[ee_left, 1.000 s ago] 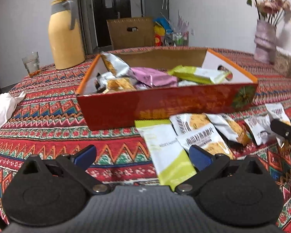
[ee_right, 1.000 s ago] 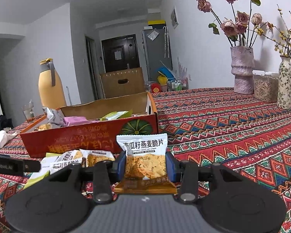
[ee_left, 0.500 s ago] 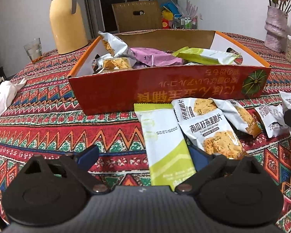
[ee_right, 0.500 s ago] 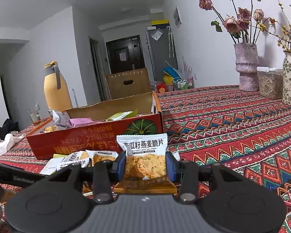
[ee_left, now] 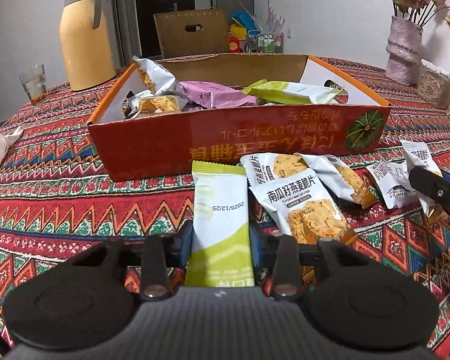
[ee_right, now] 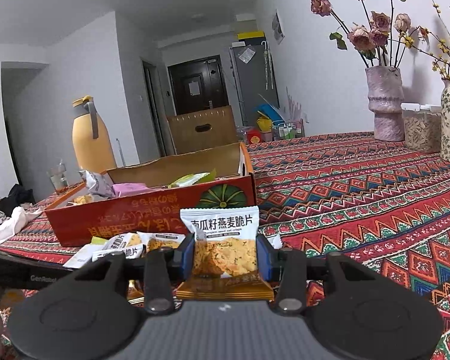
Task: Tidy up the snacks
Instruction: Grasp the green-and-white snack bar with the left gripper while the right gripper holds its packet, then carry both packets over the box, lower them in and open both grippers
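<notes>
- The left gripper [ee_left: 220, 244] is closing its jaws on a green-and-white snack packet [ee_left: 220, 210]; the blue pads sit against both its sides. The packet lies on the patterned tablecloth [ee_left: 60, 210] just in front of the red box [ee_left: 240, 147]. It bears the reversed date "2025/12/25"; its lower print is cut off by the gripper body.
- The right gripper [ee_right: 225, 253] is clamped on a pumpkin seed oat crisps packet [ee_right: 222, 240], held upright in front of the red box, headed "南瓜籽燕麦脆片"; the small line beneath is too fine to read.
- The red box carries upside-down gold characters, hard to make out, and a green pumpkin picture.
- Beside the green packet, loose crisp packets [ee_left: 303, 198] overlap in front of the box; one reads "Pumpkin seed oat crisps".
- Inside the box, a purple packet [ee_left: 216, 94] partly hides others.
</notes>
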{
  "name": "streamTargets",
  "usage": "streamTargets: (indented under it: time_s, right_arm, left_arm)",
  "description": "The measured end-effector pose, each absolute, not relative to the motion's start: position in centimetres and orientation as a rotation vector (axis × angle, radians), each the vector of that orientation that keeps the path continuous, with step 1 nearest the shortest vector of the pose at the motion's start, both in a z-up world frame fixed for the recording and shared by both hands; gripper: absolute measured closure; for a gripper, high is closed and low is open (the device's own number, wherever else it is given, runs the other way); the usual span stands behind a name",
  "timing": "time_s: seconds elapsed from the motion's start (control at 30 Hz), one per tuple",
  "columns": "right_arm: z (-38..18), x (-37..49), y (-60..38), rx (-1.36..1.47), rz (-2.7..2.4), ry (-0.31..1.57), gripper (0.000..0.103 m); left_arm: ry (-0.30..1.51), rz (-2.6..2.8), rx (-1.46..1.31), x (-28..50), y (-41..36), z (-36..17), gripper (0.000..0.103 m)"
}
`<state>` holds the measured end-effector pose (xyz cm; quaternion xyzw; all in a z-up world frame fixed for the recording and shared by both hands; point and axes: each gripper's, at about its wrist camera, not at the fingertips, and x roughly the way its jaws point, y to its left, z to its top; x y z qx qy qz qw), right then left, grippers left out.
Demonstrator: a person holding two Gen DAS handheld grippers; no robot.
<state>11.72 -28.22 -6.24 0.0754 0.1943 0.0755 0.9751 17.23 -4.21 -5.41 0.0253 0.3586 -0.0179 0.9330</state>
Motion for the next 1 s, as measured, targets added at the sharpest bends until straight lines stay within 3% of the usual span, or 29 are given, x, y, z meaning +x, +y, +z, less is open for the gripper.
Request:
streamTargets:
  time_s: [0.5,1.0]
  right_arm:
    - [-5.7,11.4,-27.2,0.105,0.143,0.389,0.062]
    - [-0.9,13.2,-24.1,0.021,0.171,0.274,0.062]
  left_arm:
    - [0.597,-0.058,0.046,14.4,-2.1,-2.0,0.066]
    - [0.447,-0.069,0.019,16.5,-3.0,3.0,0.066]
